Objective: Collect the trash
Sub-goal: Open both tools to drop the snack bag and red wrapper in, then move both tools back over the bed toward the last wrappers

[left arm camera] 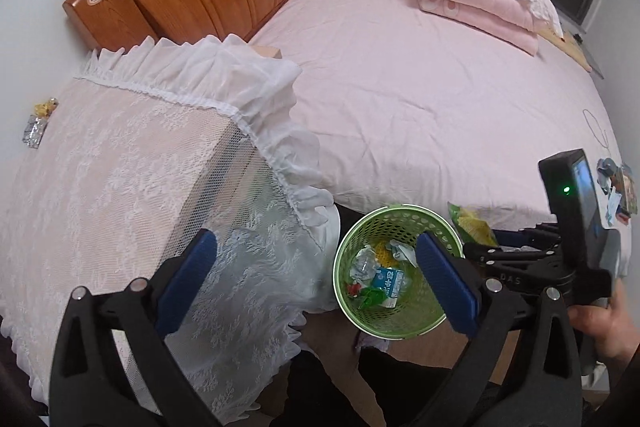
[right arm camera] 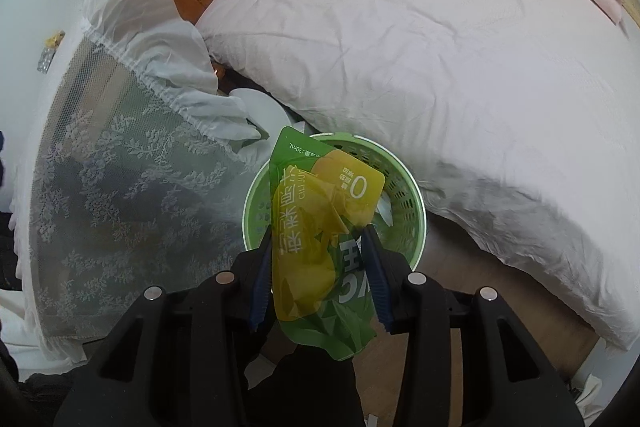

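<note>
At lower centre of my right wrist view, my right gripper (right arm camera: 318,227) is clamping a green-and-yellow juice pouch (right arm camera: 320,227) over the green basket (right arm camera: 414,203). Lower in my left view, my left gripper (left arm camera: 316,267) is hanging with jaws wide apart, gripping nothing; the basket is holding a small carton (left arm camera: 386,281) and, apparently, crumpled wrappers.

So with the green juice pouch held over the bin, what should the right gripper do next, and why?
Probably open the right gripper. Its pads clamp the green and yellow juice pouch, which hangs directly above the green bin, so it should drop in. The left gripper is open and empty.
</note>
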Demonstrator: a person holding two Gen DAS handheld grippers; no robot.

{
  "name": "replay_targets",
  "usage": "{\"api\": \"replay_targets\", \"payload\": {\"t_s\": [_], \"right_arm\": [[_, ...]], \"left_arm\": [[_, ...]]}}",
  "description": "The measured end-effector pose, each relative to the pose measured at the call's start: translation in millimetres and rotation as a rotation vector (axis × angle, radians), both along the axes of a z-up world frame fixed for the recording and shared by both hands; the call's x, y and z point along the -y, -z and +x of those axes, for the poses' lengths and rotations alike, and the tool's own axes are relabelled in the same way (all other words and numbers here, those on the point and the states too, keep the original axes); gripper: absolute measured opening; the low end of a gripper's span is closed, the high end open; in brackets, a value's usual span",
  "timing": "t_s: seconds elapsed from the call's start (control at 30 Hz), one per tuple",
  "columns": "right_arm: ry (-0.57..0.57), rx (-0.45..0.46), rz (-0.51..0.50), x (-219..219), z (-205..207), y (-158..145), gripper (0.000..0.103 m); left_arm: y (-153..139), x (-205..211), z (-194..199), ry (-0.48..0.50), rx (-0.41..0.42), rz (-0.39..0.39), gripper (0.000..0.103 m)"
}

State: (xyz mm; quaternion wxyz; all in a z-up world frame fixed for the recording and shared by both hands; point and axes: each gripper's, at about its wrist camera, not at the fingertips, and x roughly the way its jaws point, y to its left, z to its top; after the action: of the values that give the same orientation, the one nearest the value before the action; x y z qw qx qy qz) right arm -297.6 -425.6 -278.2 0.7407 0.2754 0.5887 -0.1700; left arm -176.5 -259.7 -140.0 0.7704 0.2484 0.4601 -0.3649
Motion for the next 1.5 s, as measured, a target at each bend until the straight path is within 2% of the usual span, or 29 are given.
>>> {"api": "replay_targets", "payload": {"t_s": [0.07, 0.1, 0.17, 0.23, 0.37, 0.57, 0.73, 0.87, 0.93, 1.0, 1.13, 1.33, 1.5], "right_arm": [[-0.019, -0.026, 0.026, -5.1, 6.4, 15.8, 0.047], [-0.022, -0.036, 0.033, -6.8, 8.6, 20.0, 0.059], [-0.021, -0.06, 0.039, -9.5, 12.7, 30.6, 0.077], [-0.024, -0.074, 0.046, -11.6, 13.9, 36.3, 0.081], [-0.014, -0.079, 0.049, -13.8, 15.4, 36.6, 0.084], [-0.024, -0.036, -0.007, -12.9, 21.3, 8.1, 0.09], [-0.05, 0.021, -0.05, -17.6, 36.5, -30.1, 0.091], [-0.099, 0.096, -0.082, -24.3, 61.8, -71.2, 0.091], [-0.145, 0.143, -0.125, -36.1, 83.2, -95.6, 0.093], [-0.19, 0.197, -0.168, -53.2, 111.4, -118.4, 0.098], [-0.266, 0.275, -0.188, -84.8, 167.3, -143.6, 0.1], [-0.372, 0.33, -0.168, -141.8, 278.2, -155.0, 0.1], [-0.453, 0.332, -0.134, -188.5, 363.3, -146.4, 0.1]], "left_arm": [[-0.7, -2.3, 1.5, -0.008, 0.0, -0.001, 0.095], [0.0, -3.1, 3.0, -0.01, -0.001, 0.0, 0.095], [2.2, -3.6, 4.3, -0.009, -0.004, 0.005, 0.095], [3.6, -4.3, 5.5, -0.008, -0.005, 0.012, 0.095], [5.4, -4.5, 10.0, -0.013, -0.016, 0.013, 0.095], [0.5, -6.6, 17.9, -0.026, -0.028, -0.008, 0.095], [-7.4, -15.7, 30.7, -0.067, -0.031, -0.032, 0.095], [-23.5, -39.0, 59.8, -0.147, -0.028, -0.076, 0.095], [-33.3, -58.6, 81.7, -0.2, -0.009, -0.094, 0.095], [-42.8, -81.1, 105.1, -0.255, 0.032, -0.101, 0.095], [-54.0, -134.0, 163.2, -0.368, 0.103, -0.098, 0.095], [-50.7, -211.3, 258.7, -0.525, 0.159, -0.077, 0.095], [-37.6, -258.5, 321.5, -0.605, 0.177, -0.058, 0.095]]}}
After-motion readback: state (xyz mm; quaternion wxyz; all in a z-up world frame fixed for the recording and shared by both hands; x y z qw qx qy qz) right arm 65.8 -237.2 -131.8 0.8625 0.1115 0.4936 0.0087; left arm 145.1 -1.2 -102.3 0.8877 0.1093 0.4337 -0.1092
